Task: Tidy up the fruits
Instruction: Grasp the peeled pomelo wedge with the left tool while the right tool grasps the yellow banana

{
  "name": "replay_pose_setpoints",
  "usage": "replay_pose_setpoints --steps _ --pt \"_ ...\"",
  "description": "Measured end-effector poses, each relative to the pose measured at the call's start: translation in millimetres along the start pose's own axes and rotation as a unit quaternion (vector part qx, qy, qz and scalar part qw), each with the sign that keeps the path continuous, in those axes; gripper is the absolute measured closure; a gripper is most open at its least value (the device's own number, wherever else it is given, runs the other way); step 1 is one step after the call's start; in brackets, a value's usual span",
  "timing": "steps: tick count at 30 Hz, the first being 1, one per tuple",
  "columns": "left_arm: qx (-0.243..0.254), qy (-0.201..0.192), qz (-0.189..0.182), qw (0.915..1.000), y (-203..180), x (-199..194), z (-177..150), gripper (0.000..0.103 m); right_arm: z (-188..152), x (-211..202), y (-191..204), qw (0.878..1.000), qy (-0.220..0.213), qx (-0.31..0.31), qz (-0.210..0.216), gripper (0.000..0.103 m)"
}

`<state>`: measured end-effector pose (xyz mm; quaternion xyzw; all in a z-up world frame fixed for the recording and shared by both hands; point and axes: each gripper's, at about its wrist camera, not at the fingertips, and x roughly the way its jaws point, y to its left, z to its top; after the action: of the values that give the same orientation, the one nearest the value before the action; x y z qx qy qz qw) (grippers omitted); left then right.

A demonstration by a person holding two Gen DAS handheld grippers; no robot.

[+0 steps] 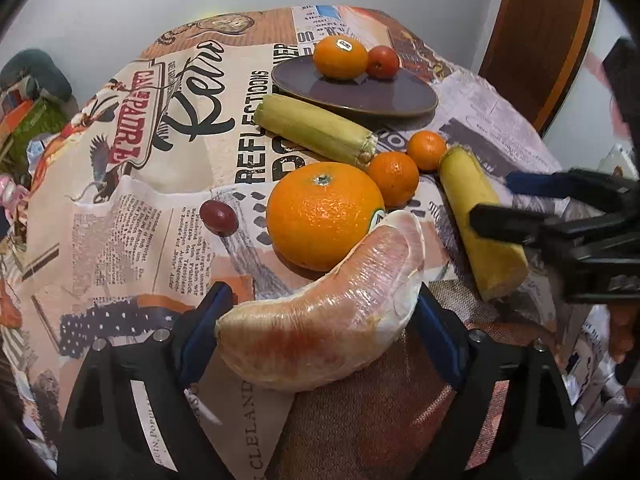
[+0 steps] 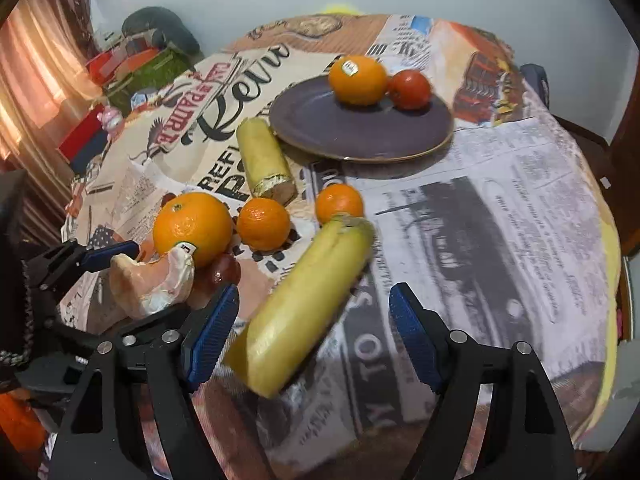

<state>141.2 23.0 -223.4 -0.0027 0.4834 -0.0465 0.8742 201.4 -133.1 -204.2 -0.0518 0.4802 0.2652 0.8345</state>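
- Across the whole scene lies the tablecloth (image 2: 500, 208), a newspaper-print cover, and all the fruit sits on it.
- Toward the far side I see the purple plate (image 1: 396, 96), which carries a stickered orange (image 1: 340, 57) and a tomato (image 1: 383, 62), the two touching at the plate's far edge.
- My left gripper (image 1: 320, 316) holds the pomelo wedge (image 1: 324, 312): its blue pads press the wedge from both sides, at the near edge of the pile.
- My right gripper (image 2: 312, 328) has its fingers spread wide, one on each side of the near end of the banana piece (image 2: 304, 308), with space showing on the right side; I cannot tell whether the left pad touches it.
- That banana piece looks blurred in the right wrist view, with its far tip just beside a small mandarin (image 2: 339, 203).
- Just in front of the plate lies a second banana piece (image 1: 316, 131), its rough cut end near another mandarin (image 1: 394, 178).
- Touching the wedge's far tip is the big orange (image 1: 324, 216), with that mandarin just beside it.
- Left of the big orange, a little apart, sits a red grape (image 1: 218, 217), the smallest thing I see.
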Motion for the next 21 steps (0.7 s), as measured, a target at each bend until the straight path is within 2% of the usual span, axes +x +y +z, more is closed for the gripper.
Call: replay_pose_setpoints --steps 4,5,7,9,11,13,18,21 --pt "-0.019 -0.008 -0.011 0.9997 7 -3 1 0.016 0 16 1 1.0 0.024 -0.001 0.009 0.046" --pt "-0.02 -0.01 -0.01 0.9997 8 -4 0 0.016 -1 17 1 1.0 0.024 0.001 0.016 0.047" --pt "-0.024 -0.017 -0.004 0.9996 9 -7 0 0.017 -3 14 -2 1.0 0.02 0.003 0.021 0.048" --pt "-0.028 -0.026 -0.005 0.9993 11 -12 2 0.017 -5 9 -5 1.0 0.014 0.004 0.023 0.054" --pt "-0.031 -0.035 -0.005 0.9989 12 -18 4 0.017 -5 4 -9 1.0 0.008 0.005 0.024 0.065" --pt "-0.032 -0.042 -0.004 0.9986 12 -23 6 0.017 -5 -1 -14 1.0 0.004 0.005 0.024 0.069" --pt "-0.026 -0.063 0.001 0.9977 9 -35 12 0.017 -7 -3 -19 1.0 0.001 -0.014 0.003 0.07" --pt "-0.023 -0.07 0.0 0.9973 7 -39 15 0.017 -3 -1 -26 1.0 0.011 -0.002 0.014 0.07"
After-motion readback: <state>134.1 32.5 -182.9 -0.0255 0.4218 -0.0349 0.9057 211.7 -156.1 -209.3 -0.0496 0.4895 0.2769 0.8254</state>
